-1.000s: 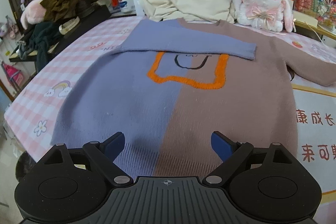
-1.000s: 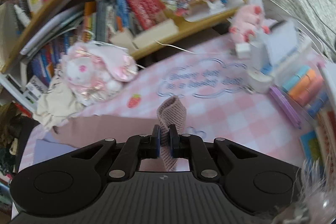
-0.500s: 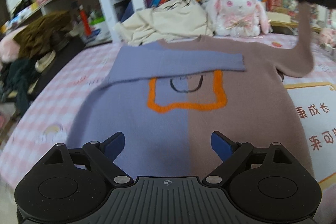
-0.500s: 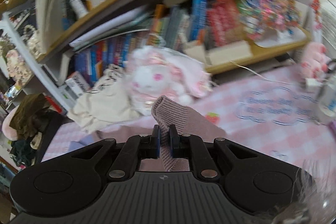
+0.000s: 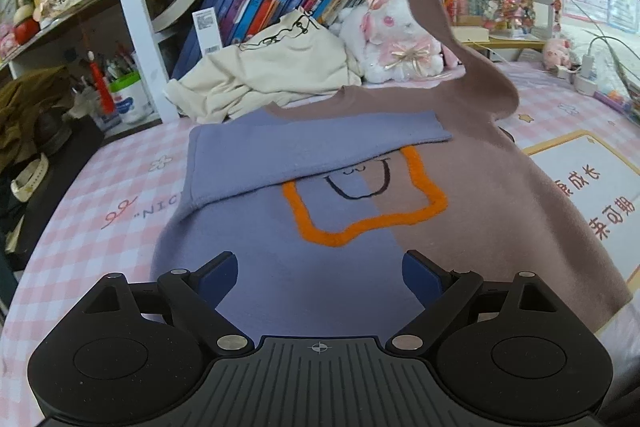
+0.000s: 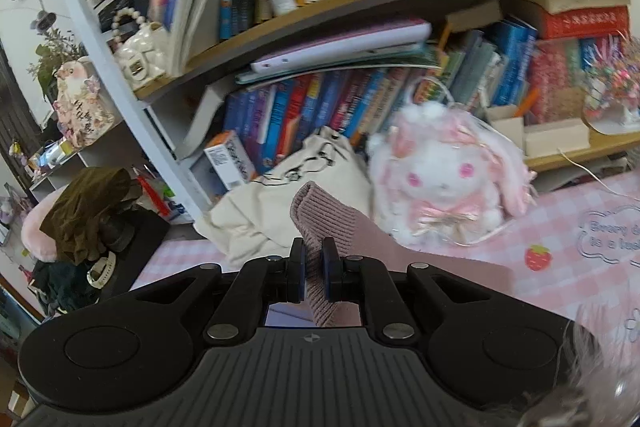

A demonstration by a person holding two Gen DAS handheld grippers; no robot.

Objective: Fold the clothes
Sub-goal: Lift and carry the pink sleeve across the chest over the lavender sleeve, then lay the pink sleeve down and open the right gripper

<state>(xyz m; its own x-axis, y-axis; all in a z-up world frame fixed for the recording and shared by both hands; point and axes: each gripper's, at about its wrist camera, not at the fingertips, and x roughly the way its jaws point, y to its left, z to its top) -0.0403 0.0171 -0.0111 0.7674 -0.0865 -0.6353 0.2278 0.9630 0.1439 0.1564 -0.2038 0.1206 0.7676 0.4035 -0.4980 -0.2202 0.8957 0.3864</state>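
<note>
bringing the brown sleeve across the chest

the sweater (image 5: 360, 267) lies flat, front up, on the pink checked tablecloth (image 5: 132, 187), its blue half on the left of the left wrist view and its brown half on the right. the blue sleeve (image 5: 312, 143) is already laid across the chest, just above the orange outline (image 5: 360, 223). the right gripper (image 6: 313, 273) is clenched on the ribbed cuff (image 6: 324, 215) of the brown sleeve (image 5: 452, 39), which hangs from it in a long curve high over the shoulder. the left gripper (image 5: 320, 273) hovers low over the hem with its jaws spread wide and nothing between them.

to do this step well, my judgement is:

- carry the cuff over toward the blue side, low and level, so the sleeve lands flat along the blue one, not bunched.
- keep the grip firm until the cuff rests on the cloth; knit this thick slides and will sag if let go in the air.
- let the fold line fall at the shoulder seam so the body stays square.
- the free gripper could press the brown side down to stop the body from dragging.
- mind the plush rabbit (image 5: 396, 39) and the cream garment (image 5: 272, 75) just behind the collar.
</note>
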